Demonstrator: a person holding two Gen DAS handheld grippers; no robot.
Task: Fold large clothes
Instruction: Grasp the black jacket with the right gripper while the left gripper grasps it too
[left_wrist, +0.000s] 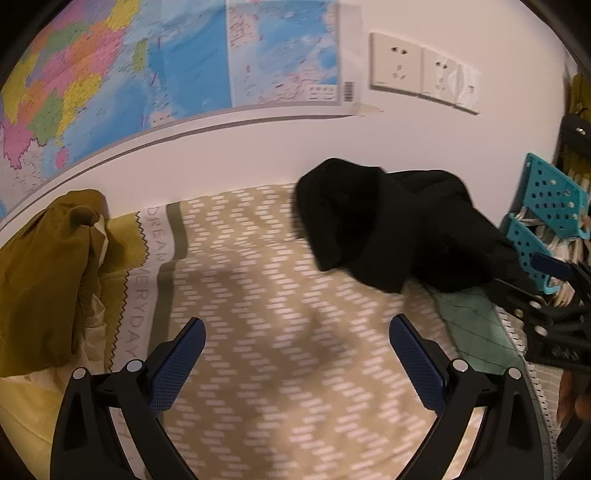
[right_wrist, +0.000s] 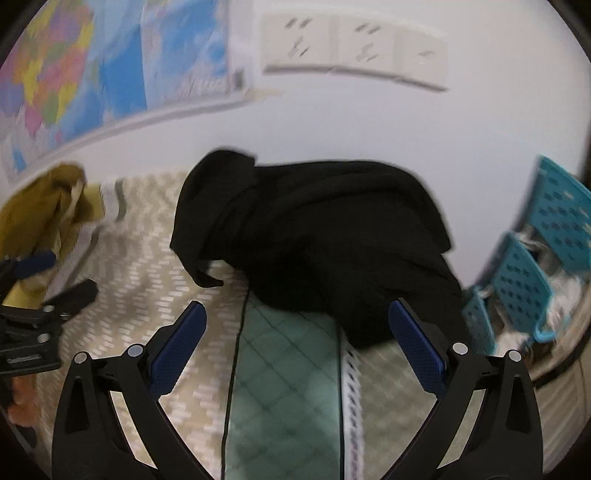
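My left hand-held gripper (left_wrist: 297, 363) and right hand-held gripper (right_wrist: 297, 349) both stand wide open, holding nothing. The black garment (right_wrist: 317, 236) lies crumpled ahead of my right hand-held gripper, near the wall, on the patterned bedspread (left_wrist: 258, 280); from my left it sits ahead and to the right. Risks, as I judge them: pinching bedspread along with cloth, grasping a bunched layer instead of an edge, or snagging the teal perforated basket (right_wrist: 524, 284) just right of the heap.

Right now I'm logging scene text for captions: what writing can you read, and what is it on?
"DREAM" and "EVERYDAY": printed on the pale band of the patterned bedspread.
Map on the wall: place labels and barcode too small to read.
Black garment and teal basket: no text visible.
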